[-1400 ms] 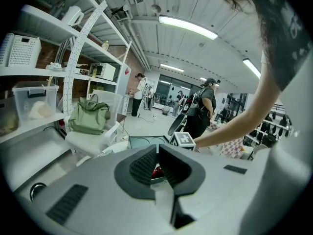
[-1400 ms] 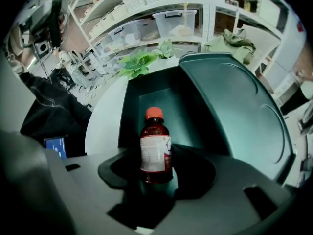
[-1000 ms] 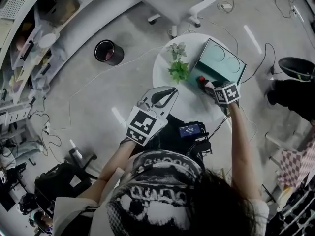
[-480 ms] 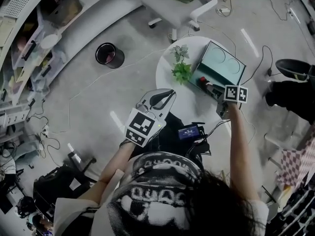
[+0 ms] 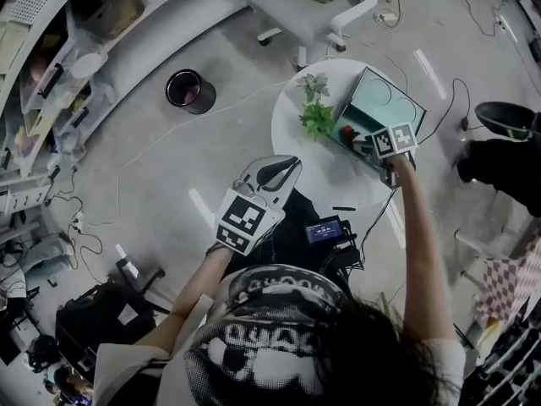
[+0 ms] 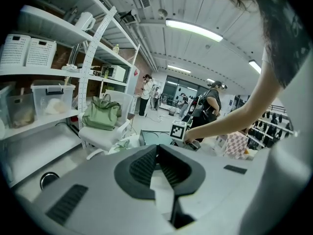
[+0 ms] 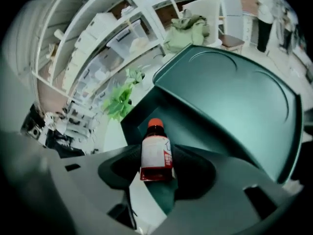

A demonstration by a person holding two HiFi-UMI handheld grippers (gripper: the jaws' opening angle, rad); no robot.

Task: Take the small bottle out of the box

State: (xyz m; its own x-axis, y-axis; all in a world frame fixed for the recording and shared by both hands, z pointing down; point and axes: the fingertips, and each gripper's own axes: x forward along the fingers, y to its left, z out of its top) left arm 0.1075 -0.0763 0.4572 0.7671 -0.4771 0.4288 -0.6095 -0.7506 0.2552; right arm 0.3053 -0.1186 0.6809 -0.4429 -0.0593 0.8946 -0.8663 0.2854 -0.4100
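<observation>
The small bottle (image 7: 156, 153), brown with a red cap and a white label, stands upright between my right gripper's (image 7: 157, 170) jaws, which are shut on it. In the head view my right gripper (image 5: 362, 142) holds the bottle (image 5: 348, 134) at the open front of the teal box (image 5: 387, 101), on the round white table (image 5: 314, 169). The box's lid (image 7: 234, 102) stands raised behind the bottle. My left gripper (image 5: 286, 166) hangs off the table's near left edge. Its fingers meet at the tips, with nothing between them (image 6: 157, 148).
A small green plant (image 5: 316, 117) stands on the table left of the box. A black pen (image 5: 342, 208) lies near the table's front edge. Beyond the table is a white office chair (image 5: 304, 7). A black bin (image 5: 188, 90) and shelves (image 5: 51, 74) stand at the left.
My right gripper with the bottle has shifted slightly farther away, towards the box. The left gripper has hardly moved.
</observation>
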